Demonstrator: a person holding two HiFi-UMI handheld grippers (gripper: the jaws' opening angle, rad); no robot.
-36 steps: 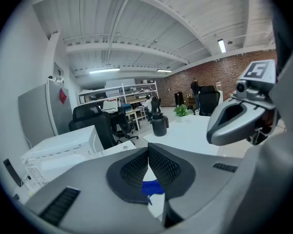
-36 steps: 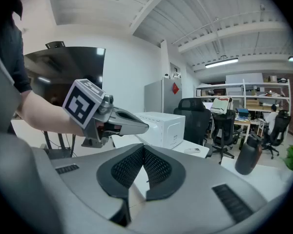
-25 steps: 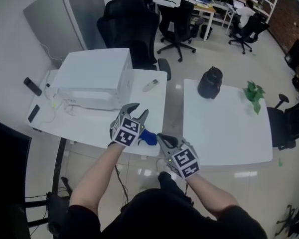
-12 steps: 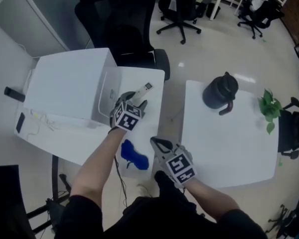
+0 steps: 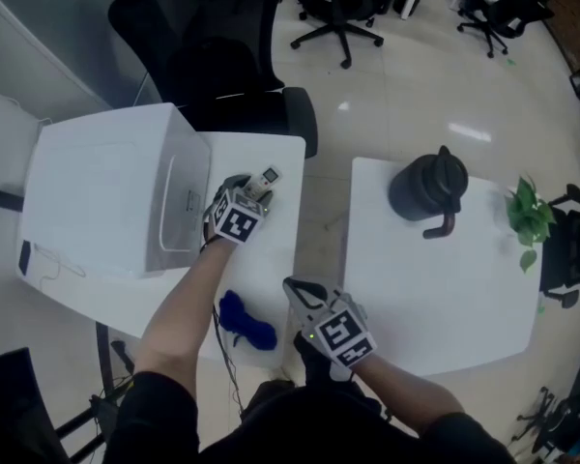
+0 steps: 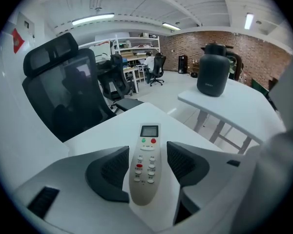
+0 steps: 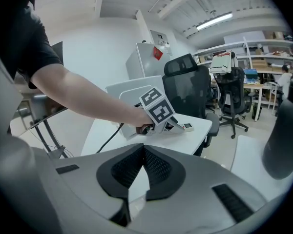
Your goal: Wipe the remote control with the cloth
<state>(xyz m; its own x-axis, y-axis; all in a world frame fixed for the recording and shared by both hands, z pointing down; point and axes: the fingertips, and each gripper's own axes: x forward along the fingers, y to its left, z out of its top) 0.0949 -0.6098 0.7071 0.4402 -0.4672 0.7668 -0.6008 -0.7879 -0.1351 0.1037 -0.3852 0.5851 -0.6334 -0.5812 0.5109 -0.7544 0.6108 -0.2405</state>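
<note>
Left gripper (image 6: pixel 147 152) is down over the white table (image 5: pixel 285 211), jaws just swung wide. The remote control (image 6: pixel 145 167) lies flat between them, buttons up, pads clear of it on both sides. In the head view the blue cloth (image 5: pixel 246 322) sits at six o'clock from the remote, seemingly on the table's near edge, untouched. Right gripper (image 7: pixel 143 150) hovers at two o'clock from the cloth, clenched tight on nothing. A black jug (image 5: pixel 427 187) stands on the neighbouring table (image 5: pixel 435 298).
</note>
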